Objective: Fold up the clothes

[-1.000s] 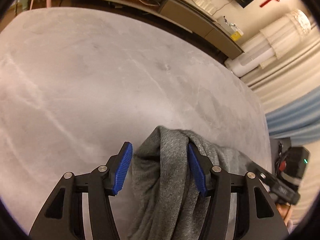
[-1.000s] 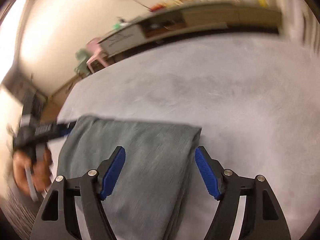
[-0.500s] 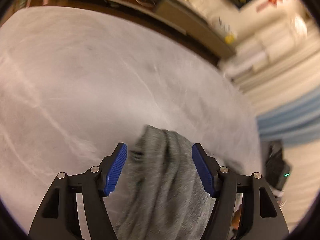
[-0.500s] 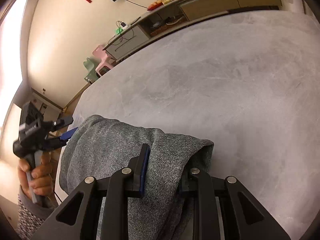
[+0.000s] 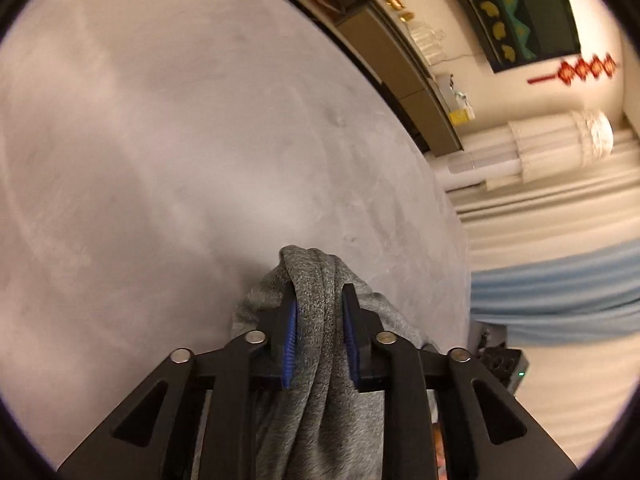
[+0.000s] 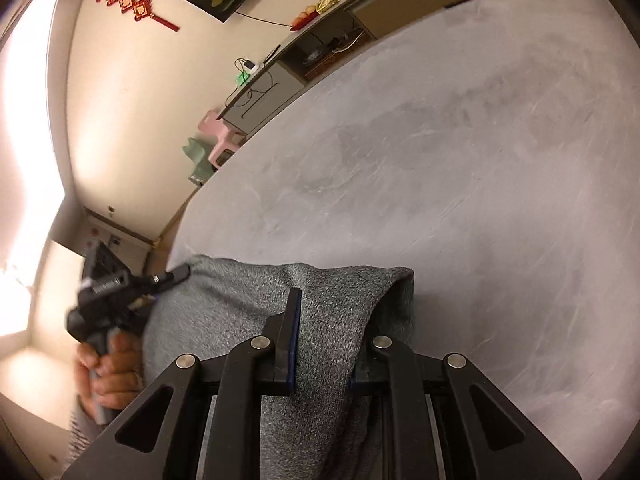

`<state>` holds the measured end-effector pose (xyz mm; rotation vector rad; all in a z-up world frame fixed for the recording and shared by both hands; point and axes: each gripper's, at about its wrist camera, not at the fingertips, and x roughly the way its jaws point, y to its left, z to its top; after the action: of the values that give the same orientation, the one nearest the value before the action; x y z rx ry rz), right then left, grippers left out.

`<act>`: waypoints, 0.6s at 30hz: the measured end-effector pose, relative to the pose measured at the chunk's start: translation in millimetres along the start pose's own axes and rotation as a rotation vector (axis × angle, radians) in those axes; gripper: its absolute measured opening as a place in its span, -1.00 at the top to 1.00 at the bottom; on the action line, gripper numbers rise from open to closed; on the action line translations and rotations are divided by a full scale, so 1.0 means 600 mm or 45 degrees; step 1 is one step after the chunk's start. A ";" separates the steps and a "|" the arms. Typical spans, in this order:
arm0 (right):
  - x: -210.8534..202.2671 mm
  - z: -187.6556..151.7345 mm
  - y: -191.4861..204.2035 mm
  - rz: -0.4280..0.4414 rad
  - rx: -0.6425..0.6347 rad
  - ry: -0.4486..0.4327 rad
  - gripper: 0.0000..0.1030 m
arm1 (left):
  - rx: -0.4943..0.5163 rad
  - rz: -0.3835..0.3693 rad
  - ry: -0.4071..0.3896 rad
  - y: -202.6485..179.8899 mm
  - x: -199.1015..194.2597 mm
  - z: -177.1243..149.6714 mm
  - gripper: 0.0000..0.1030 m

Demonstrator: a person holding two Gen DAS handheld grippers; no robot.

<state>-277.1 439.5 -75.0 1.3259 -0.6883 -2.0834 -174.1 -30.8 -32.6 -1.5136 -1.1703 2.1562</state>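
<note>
Grey knit garment (image 5: 316, 364) on grey worktop (image 5: 168, 152), near its edge, bunched into thick folds. Left tool (image 5: 318, 320): jaws closing, blue pads pressed on bundled fold at one end. Right tool (image 6: 326, 336): jaws closing, clamped on fold at other end (image 6: 328, 320). Left hand (image 6: 108, 376) visible in right wrist view, gripping handle beside garment.

Left hand-held gripper (image 5: 318, 308) tilted downward, jaws closing, blue pads (image 5: 289, 338) pinching bunched grey fabric; right hand-held gripper (image 6: 326, 322) tilted downward too, jaws closing on fabric. Person's left hand (image 6: 110, 376) wraps its gripper handle.
</note>
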 end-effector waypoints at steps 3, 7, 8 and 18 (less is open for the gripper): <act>-0.001 -0.007 0.004 -0.064 -0.018 -0.004 0.58 | -0.040 0.029 -0.069 0.027 -0.045 -0.003 0.50; -0.030 -0.028 0.015 -0.203 -0.043 -0.047 0.22 | 0.108 0.163 -0.125 0.017 -0.096 -0.057 0.44; -0.039 -0.034 0.018 -0.243 -0.052 -0.061 0.18 | 0.209 0.189 -0.115 0.000 -0.104 -0.086 0.40; -0.035 -0.243 0.285 -0.384 -0.918 -0.142 -0.26 | 0.672 0.376 0.055 -0.036 -0.064 -0.256 0.30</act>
<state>-103.5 316.3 0.0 0.9328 0.2465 -2.3216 -28.0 30.6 -11.8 -1.5369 -0.3231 2.3439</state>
